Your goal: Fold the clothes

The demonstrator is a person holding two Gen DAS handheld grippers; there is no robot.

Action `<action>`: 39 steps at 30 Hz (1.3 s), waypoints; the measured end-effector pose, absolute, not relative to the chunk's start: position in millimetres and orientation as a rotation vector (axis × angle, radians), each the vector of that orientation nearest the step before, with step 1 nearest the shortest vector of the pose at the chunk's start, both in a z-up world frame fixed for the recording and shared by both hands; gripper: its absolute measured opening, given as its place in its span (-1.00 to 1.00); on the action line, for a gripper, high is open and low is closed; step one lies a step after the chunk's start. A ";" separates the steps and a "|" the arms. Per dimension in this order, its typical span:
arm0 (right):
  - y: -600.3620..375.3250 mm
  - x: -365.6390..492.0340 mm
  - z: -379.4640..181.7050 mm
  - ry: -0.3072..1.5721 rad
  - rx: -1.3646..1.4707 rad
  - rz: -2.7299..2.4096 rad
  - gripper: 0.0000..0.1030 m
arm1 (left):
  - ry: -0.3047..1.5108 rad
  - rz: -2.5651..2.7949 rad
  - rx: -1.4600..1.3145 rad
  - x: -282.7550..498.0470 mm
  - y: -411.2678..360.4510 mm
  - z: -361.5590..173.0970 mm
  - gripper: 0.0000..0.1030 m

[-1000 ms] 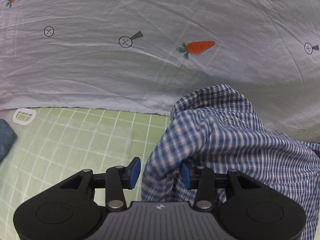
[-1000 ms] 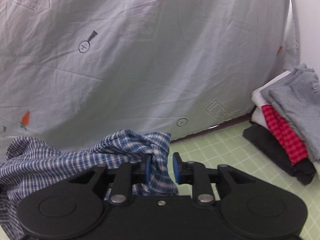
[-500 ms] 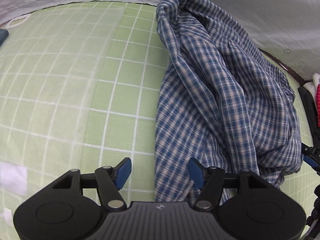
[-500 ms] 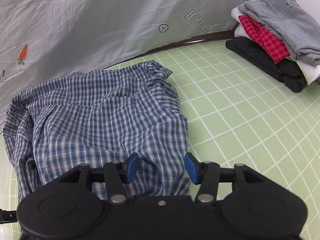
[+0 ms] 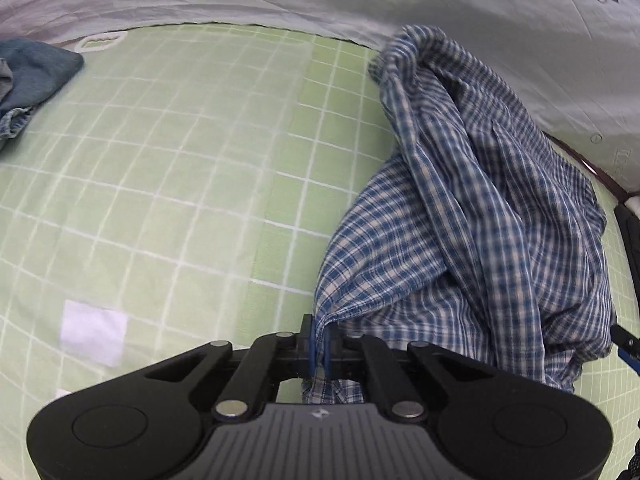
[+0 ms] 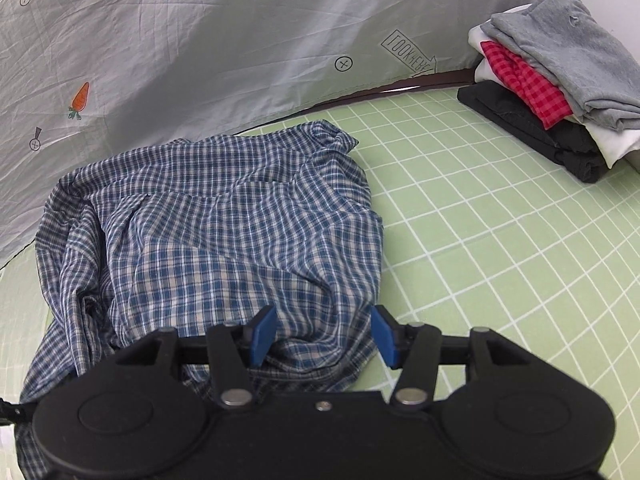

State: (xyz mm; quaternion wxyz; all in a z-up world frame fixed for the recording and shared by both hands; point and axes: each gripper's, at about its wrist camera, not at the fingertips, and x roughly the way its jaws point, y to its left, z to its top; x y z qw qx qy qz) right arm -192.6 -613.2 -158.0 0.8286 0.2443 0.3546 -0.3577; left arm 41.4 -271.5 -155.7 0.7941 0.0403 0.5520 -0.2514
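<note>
Left wrist view: left gripper (image 5: 319,342) jaws clamped on shirt (image 5: 472,216) hem, lower centre. Shirt bunched right of frame on green mat (image 5: 168,168).

Right wrist view: right gripper (image 6: 324,334) jaws apart over shirt (image 6: 224,232) edge, centre-left. Judged light, limp, wrinkle-prone; grip hem corners.

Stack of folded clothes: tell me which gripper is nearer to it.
Right. The right gripper hovers open over the plaid shirt, the stack of folded clothes ahead on its right. The left gripper pinches the shirt's opposite edge.
</note>
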 end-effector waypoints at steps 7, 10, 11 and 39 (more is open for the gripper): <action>-608.2 -191.8 -159.8 0.758 0.529 -0.755 0.03 | 1.034 -0.368 0.092 99.3 -205.0 -110.0 -0.90; -608.6 -191.5 -160.2 0.761 0.524 -0.757 0.03 | 1.000 -0.278 0.094 123.2 -192.4 -103.6 -0.86; -608.6 -191.6 -160.5 0.762 0.523 -0.758 0.03 | 0.989 -0.240 0.108 128.7 -189.2 -102.8 -0.80; -608.8 -209.9 -170.7 0.847 0.473 -0.741 0.53 | 1.046 -0.505 0.062 20.1 -264.2 -107.5 0.54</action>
